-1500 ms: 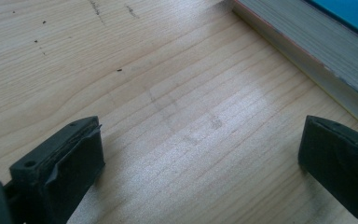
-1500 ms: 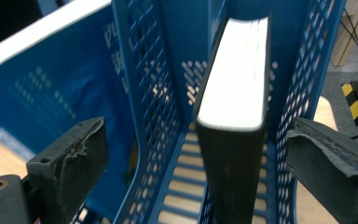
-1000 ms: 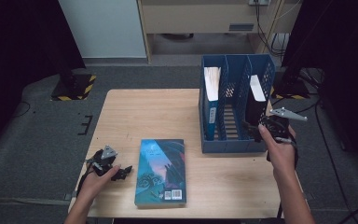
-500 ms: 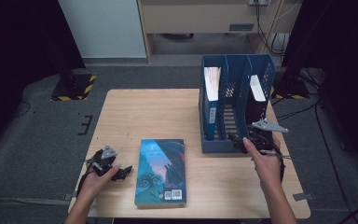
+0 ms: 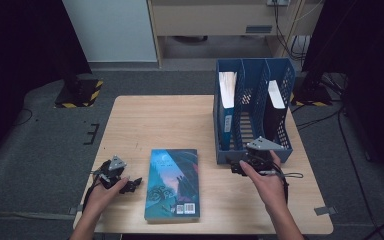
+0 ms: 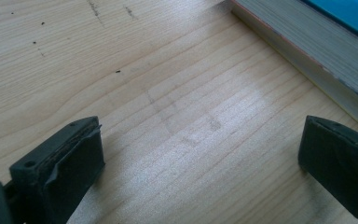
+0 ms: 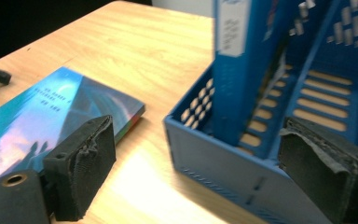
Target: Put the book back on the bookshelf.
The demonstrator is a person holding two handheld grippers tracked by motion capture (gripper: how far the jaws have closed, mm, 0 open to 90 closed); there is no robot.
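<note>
A book (image 5: 173, 184) with a blue pictured cover is seen lying flat on the wooden table (image 5: 165, 122), near its front edge and between the two hands. The left gripper (image 5: 130, 184) is held low over the table just left of the book, and in the left gripper view its jaws are spread wide over bare wood with nothing between them, the book's page edge (image 6: 307, 51) lying just beyond the far jaw. The right gripper (image 5: 236, 167) is held at the front wall of a blue file rack (image 5: 254, 150) that stands on the right part of the table, well apart from the book. Its jaws have just been opening a little and are seen standing apart in the right gripper view, with the rack's front corner (image 7: 223, 158) ahead of them and nothing pressed by the pads. A blue binder (image 5: 226, 107) is stood upright in the rack's left compartment, and a dark one (image 5: 275, 112) with a white top is stood in the right compartment. Whether the right gripper touches the rack cannot be told.
</note>
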